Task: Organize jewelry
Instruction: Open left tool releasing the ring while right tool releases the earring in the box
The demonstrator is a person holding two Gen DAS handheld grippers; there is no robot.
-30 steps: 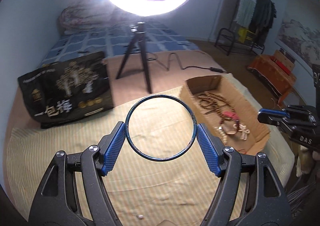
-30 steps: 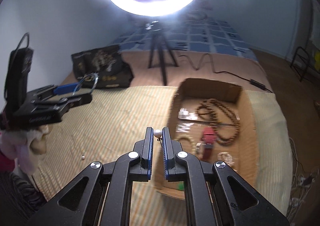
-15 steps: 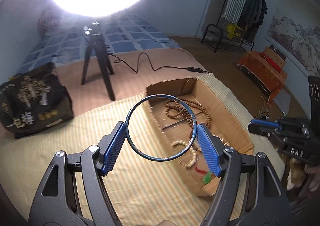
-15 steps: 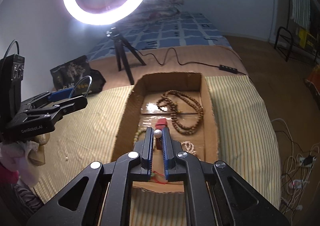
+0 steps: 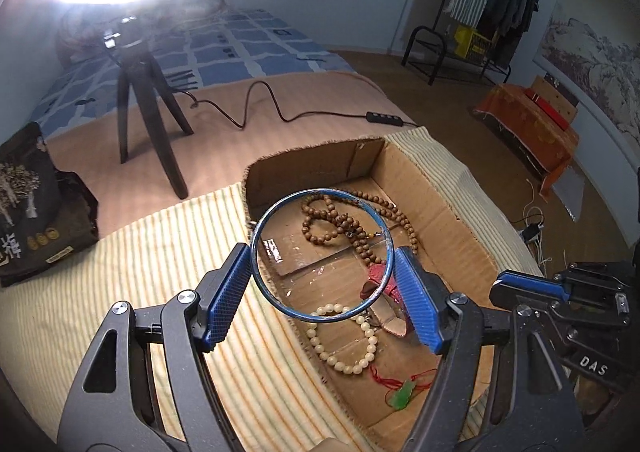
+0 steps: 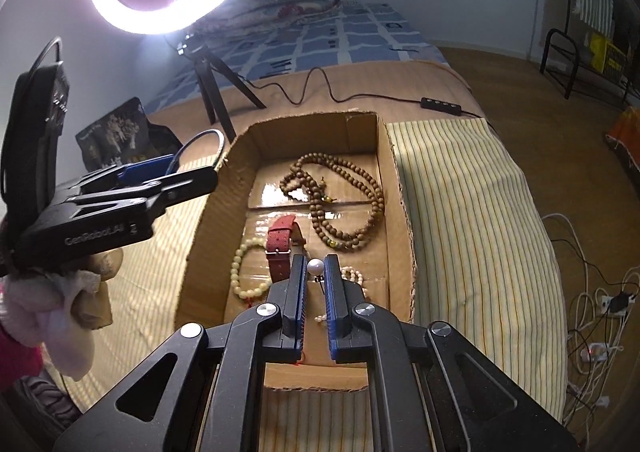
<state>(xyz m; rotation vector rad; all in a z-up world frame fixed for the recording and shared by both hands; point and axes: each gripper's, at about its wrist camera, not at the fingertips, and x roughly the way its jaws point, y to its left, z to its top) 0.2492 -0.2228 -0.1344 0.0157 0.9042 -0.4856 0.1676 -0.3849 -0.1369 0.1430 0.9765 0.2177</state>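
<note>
Your left gripper (image 5: 323,288) grips the blue bangle (image 5: 322,254) btwn its blue pads, held level over the near-left part of the cardboard box (image 5: 460,212). Your right gripper (image 6: 316,272) pinches a pearl earring (image 6: 315,266) at its tips, angled down over the box's near end, above the red watch strap (image 6: 280,248). Wooden bead necklace (image 6: 340,204) & cream bead bracelet (image 6: 240,272) lie inside the box.
</note>
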